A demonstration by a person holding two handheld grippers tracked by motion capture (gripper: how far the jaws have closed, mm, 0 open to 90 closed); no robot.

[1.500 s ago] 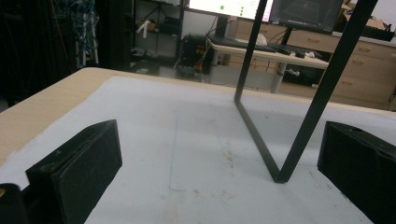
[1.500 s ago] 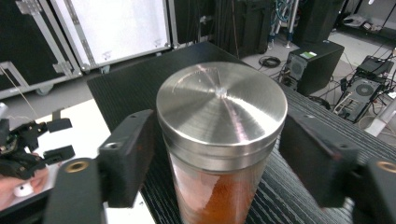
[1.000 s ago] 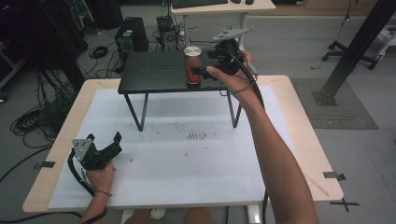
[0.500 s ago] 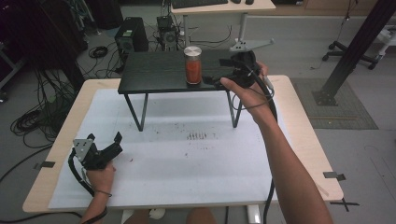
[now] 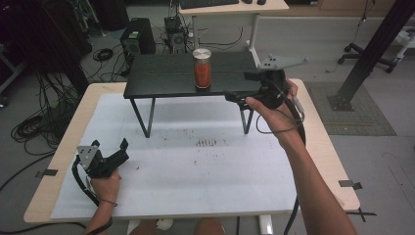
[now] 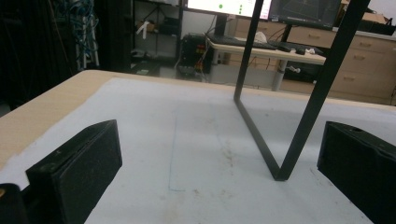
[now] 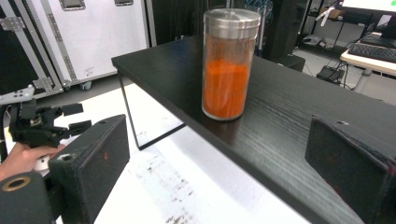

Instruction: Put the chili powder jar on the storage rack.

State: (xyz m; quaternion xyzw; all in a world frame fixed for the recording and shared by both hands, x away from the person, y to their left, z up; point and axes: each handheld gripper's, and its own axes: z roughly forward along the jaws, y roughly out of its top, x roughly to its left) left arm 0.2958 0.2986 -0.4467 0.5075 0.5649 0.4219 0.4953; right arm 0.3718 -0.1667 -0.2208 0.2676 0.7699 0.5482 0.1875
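The left tongs (image 5: 111, 155) sit low near the front left corner of the surface (image 5: 205, 196), held by the left hand (image 5: 105, 183), their black jaws standing wide apart with nothing between them. Under them lies a white mat (image 6: 196, 154), smudged with dark marks, with the bare wooden edge (image 6: 42, 112) of the surface showing off to their left. Just ahead of them, a thin black leg (image 6: 280, 135) of the small stand comes down onto the mat.

The right tongs (image 5: 240, 88), gripped in the right hand (image 5: 271, 105), hang further back at the right end of that low black stand (image 5: 161, 76). Their jaws have just been opening and now stand apart, with nothing between them. The jar (image 7: 229, 60), with a metal lid and part full of orange powder, stands upright on the stand top just ahead of the right tongs and apart from them; the jaws do not touch it.

Beyond the stand the floor holds a computer tower (image 5: 138, 39) and loose cables (image 5: 36, 127). Further back is a desk with a keyboard (image 7: 373, 51), and off to the far right a black post (image 5: 372, 54) on a base.
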